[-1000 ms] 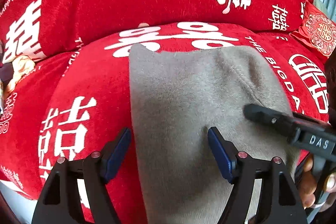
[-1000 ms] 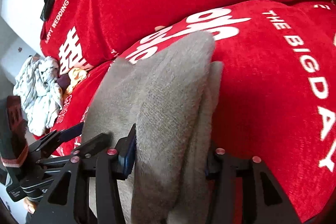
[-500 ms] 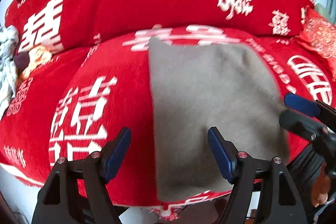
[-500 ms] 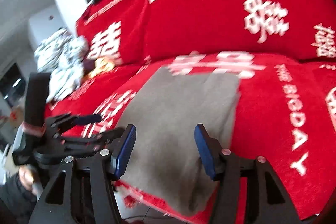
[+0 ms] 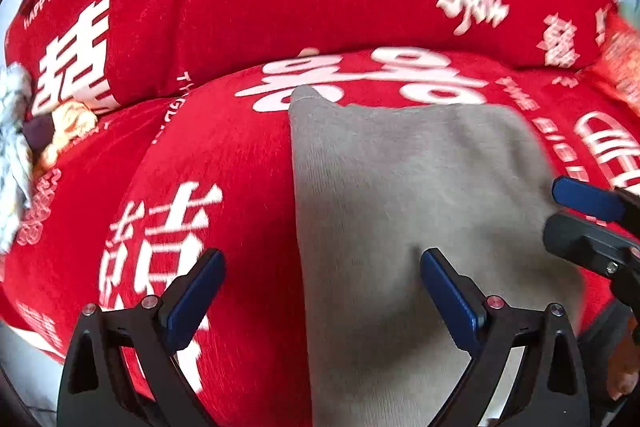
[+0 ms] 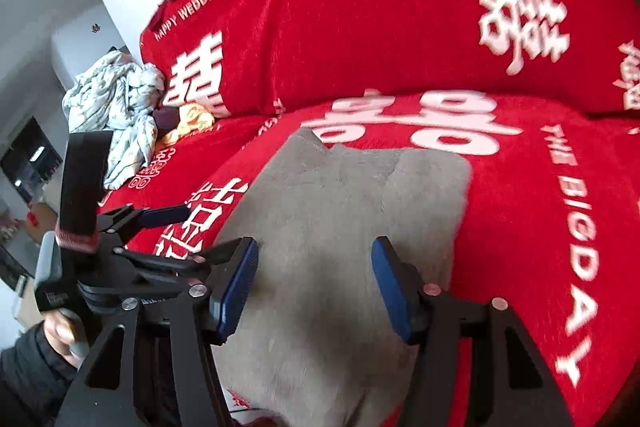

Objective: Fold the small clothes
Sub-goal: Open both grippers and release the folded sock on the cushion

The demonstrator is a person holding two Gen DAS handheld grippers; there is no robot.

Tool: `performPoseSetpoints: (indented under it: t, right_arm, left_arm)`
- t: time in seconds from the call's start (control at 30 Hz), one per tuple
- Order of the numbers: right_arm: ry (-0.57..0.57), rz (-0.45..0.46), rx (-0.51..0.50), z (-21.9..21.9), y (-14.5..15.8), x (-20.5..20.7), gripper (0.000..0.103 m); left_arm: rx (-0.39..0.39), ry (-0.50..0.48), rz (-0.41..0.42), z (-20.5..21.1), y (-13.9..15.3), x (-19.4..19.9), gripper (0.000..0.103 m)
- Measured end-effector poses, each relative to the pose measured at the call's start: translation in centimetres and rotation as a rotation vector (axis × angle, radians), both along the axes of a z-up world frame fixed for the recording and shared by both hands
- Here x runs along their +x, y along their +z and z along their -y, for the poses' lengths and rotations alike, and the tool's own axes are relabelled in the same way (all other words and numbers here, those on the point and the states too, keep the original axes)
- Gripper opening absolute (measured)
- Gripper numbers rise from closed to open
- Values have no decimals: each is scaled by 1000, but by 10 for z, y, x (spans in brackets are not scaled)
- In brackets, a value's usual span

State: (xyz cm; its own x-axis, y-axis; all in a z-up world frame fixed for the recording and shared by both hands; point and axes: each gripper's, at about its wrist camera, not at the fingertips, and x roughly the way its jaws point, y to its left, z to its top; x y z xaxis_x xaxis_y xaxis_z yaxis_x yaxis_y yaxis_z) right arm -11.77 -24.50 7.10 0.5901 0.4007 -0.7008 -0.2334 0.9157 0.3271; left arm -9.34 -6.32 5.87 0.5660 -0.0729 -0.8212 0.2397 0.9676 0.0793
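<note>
A grey folded garment [image 5: 416, 211] lies flat on the red sofa seat [image 5: 208, 155]; it also shows in the right wrist view [image 6: 344, 227]. My left gripper [image 5: 320, 291] is open and empty, hovering over the garment's left edge near its front. My right gripper [image 6: 314, 279] is open and empty above the garment's near part. The right gripper also shows at the right edge of the left wrist view [image 5: 580, 215], and the left gripper shows at the left of the right wrist view [image 6: 160, 235].
The red sofa backrest [image 6: 400, 27] with white lettering rises behind the seat. A heap of pale crumpled clothes [image 6: 116, 99] lies at the sofa's left end, with a yellow and dark item [image 6: 180, 119] beside it. The seat's front edge is close below the grippers.
My right gripper let go of the grey garment and opened; the garment dropped flat onto the seat. Both grippers drew back, then the left one came in closer over the garment.
</note>
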Motion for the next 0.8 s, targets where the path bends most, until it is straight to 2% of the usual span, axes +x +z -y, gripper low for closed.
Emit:
performPoseSetpoints:
  t: [0.03, 0.1, 0.23, 0.3, 0.47, 0.67, 0.8]
  right_arm:
    - [-18, -33, -11, 3, -7, 8, 63]
    - [-34, -100, 1, 10, -27, 27, 63]
    - [-67, -76, -25, 8, -30, 30, 63]
    - [-80, -65, -53, 4, -25, 24, 63]
    - [-121, -24, -49, 1, -9, -5, 64]
    - [-163, 30, -139, -9, 8, -44, 67]
    - [-184, 67, -179, -13, 15, -73, 70]
  left_arm:
    - [23, 5, -18, 5, -5, 8, 98]
    - [16, 3, -52, 9, -13, 20, 99]
    - [-42, 28, -93, 8, -21, 33, 103]
    - [-44, 45, -83, 8, -18, 29, 103]
    - [9, 63, 43, 8, 0, 0, 103]
    - [-53, 64, 122, -1, 18, -40, 103]
    - [-69, 59, 68, -7, 14, -55, 103]
